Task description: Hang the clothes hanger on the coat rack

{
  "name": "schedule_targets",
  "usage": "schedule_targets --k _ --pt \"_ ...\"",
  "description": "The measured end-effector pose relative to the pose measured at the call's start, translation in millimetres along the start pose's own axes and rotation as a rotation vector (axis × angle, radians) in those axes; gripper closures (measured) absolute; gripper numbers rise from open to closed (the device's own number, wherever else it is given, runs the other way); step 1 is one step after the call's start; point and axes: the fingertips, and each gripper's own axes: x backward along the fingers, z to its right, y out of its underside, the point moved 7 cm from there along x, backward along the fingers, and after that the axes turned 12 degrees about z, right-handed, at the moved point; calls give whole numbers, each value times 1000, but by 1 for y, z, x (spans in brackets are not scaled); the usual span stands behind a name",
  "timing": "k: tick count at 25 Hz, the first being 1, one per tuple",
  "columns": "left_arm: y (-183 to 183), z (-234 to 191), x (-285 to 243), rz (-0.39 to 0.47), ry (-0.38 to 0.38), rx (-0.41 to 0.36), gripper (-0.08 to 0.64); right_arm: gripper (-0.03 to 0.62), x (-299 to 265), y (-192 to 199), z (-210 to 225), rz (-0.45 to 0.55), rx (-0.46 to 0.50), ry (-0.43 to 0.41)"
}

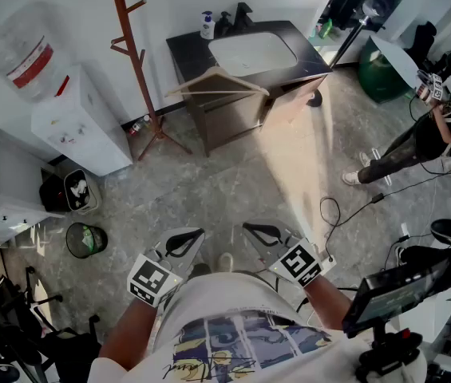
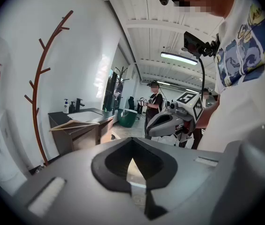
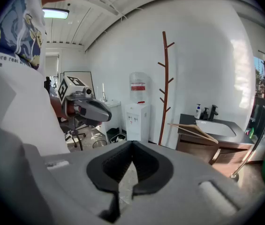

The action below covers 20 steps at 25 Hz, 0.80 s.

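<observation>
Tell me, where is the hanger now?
In the head view, top centre, the wooden hanger lies on the front edge of the dark sink cabinet, right of the coat rack.

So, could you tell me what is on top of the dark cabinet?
A wooden hanger lies at the cabinet's front edge, a white sink is set in the top, and a soap bottle and tap stand behind. The cabinet's inside is hidden.

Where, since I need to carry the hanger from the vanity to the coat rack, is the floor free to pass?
The grey floor in front of the vanity is bare right up to the coat rack foot. Crowded: left, around the water dispenser, black bag and bin; right, near a person.
</observation>
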Motion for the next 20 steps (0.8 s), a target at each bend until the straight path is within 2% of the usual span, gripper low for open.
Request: schedule_targets --k 9,13,15,18,20 --pt "3 28 -28 -16 -17 22 560 591 33 13 17 16 -2 -19" --pt "5 31 -39 -27 -45 -29 558 591 40 21 29 18 -25 -31" --pt "6 29 -43 -34 -60 -30 558 591 39 28 34 11 -47 -42" --pt "8 22 -48 -44 -70 19 558 591 31 38 41 -8 -116 -55" --pt "10 14 -53 -59 -61 24 558 582 24 45 48 -20 -157 -62"
